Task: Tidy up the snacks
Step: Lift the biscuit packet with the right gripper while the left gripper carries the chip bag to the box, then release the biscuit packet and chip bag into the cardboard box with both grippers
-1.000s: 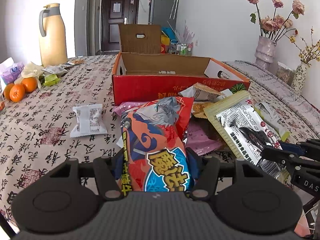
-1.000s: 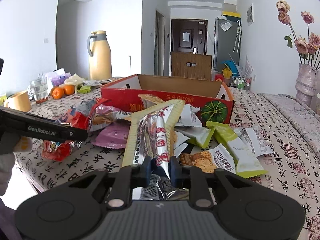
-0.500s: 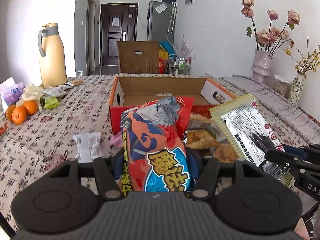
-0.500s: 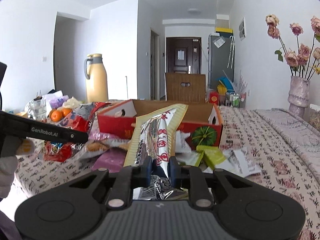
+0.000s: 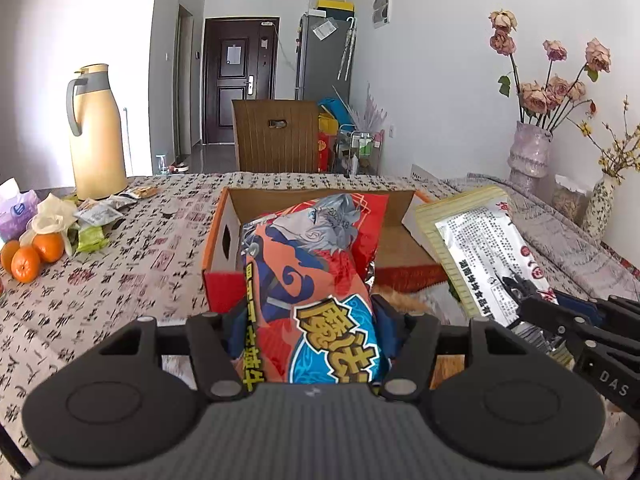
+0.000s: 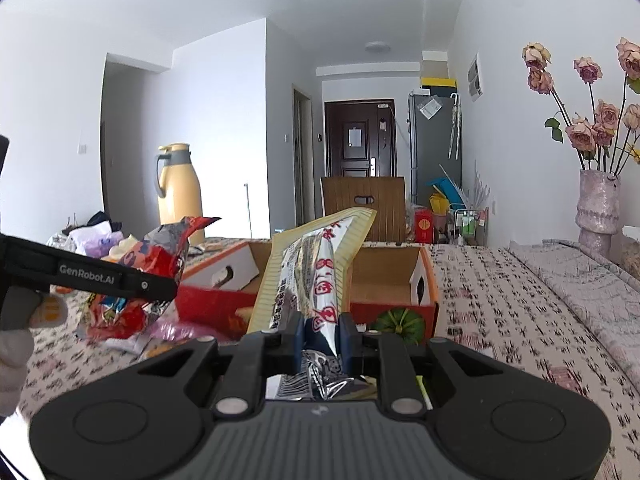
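chip bag: puffy red-orange foil snack bag [image 5: 312,280], pinched in the left gripper [image 5: 310,332] fingers, up off the worktop in front of the box
sachet: flat silver packet with yellow-striped edges [image 6: 316,264], right gripper [image 6: 322,332] fingers clamped tight on it
box: open red cardboard box [image 6: 400,276] just behind both
worktop: script-print cloth [image 5: 132,272], oranges [image 5: 34,254] far left
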Available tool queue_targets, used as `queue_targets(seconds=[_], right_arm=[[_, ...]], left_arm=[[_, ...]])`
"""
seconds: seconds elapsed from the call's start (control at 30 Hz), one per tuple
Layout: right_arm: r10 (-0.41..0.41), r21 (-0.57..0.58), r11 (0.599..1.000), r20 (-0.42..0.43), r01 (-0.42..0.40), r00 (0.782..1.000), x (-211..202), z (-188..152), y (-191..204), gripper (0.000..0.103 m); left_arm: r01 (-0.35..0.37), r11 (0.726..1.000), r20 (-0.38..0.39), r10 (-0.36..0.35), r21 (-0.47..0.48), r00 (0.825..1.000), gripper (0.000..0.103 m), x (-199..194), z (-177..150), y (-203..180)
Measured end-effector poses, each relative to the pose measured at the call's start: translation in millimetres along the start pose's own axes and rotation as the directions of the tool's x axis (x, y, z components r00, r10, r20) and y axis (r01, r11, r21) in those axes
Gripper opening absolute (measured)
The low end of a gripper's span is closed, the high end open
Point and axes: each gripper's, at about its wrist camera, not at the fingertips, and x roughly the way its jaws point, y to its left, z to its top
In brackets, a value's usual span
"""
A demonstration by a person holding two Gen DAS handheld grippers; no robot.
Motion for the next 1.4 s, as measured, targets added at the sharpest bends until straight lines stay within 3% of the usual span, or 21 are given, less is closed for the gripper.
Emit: queue_targets(seconds=[0.67,0.97,1.4], right_arm=[[0.034,0.012,0.999,0.067,-0.035,0.997,93.8,48.6,-25.9,0.017],[0.012,0.045,0.999,0.024,-0.013,1.000,148.2,59.8,-41.7,0.017],[-0.017,0.117,0.993,-0.110,0.030,0.994,191.8,41.6,-58.2,0.017]], left_arm=[[-0.049,0.999,0.010,0.050,-0.023,0.999,0.062,73.2,65.3,-3.6],[-0.082,0.996,-0.018,0.081,-0.038,0.997,0.062,120.1,83.6,-1.5],[-0.089,0.994,-0.111,0.082,-0.061,0.990,0.062,164.9,68.6,11.4]])
